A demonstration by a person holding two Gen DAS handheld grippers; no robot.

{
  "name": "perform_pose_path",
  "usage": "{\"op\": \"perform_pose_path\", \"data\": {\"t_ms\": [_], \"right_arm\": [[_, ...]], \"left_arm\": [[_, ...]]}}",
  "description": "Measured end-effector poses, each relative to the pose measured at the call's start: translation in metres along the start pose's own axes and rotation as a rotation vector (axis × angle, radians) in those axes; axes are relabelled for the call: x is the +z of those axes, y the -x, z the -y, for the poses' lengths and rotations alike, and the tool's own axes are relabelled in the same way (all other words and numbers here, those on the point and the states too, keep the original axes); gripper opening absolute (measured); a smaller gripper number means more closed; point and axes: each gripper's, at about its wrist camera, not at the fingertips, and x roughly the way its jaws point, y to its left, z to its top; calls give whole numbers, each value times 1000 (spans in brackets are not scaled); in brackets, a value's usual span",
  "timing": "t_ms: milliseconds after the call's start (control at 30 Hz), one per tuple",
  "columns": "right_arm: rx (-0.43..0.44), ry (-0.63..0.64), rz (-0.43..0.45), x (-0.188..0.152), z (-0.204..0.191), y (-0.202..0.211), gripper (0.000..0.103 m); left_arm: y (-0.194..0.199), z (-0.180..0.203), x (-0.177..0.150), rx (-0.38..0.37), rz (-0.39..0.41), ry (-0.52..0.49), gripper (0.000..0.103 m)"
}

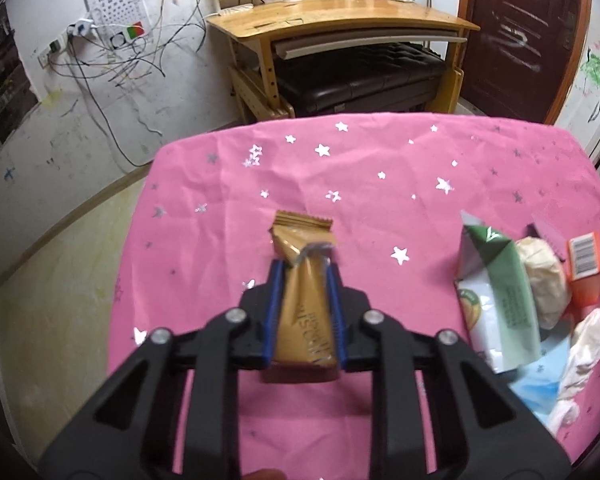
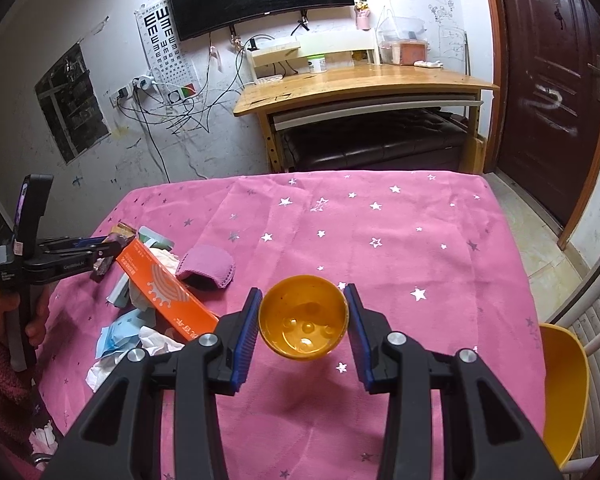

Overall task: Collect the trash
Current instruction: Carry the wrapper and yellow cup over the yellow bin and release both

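Left wrist view: the left gripper (image 1: 302, 270) is clamped on a gold snack wrapper (image 1: 304, 308), its blue pads pressing both long sides. The wrapper's crimped end pokes out past the fingertips, above a pink star-printed tablecloth (image 1: 340, 168). To the right on the cloth lies a heap of trash: a green-and-white bag (image 1: 496, 292), a cream-coloured lump (image 1: 544, 280), an orange box (image 1: 586, 272), white crumpled tissue (image 1: 584, 344) and a pale blue wrapper (image 1: 536, 388).

Right wrist view: the right gripper (image 2: 302, 312) holds an orange cup (image 2: 303, 316) between its pads, mouth towards the camera; both pads appear to touch its sides. At far left, a person's hand (image 2: 36, 316) in a red sleeve grips the left tool beside the same heap, where the orange box, tissue, blue wrapper and a purple knitted pouch (image 2: 208, 264) lie.

No bin or bag for collecting shows in either view. Judging by this, the task is early: two items are in hand, and most of the pile remains on the table.
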Motion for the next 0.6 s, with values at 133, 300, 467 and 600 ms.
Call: {"op": "perform_pose_path", "data": {"t_ms": [133, 300, 467, 600], "right_arm": [[3, -6, 11, -1, 5, 5, 35], [3, -24, 27, -2, 13, 11, 35], [-12, -53, 56, -5, 29, 25, 35], [-31, -83, 77, -10, 46, 39, 35]], "left_arm": [[15, 3, 4, 2, 30, -3, 18], [33, 13, 8, 2, 62, -13, 18], [66, 35, 16, -25, 128, -43, 18], [87, 65, 23, -71, 176, -88, 18]]}}
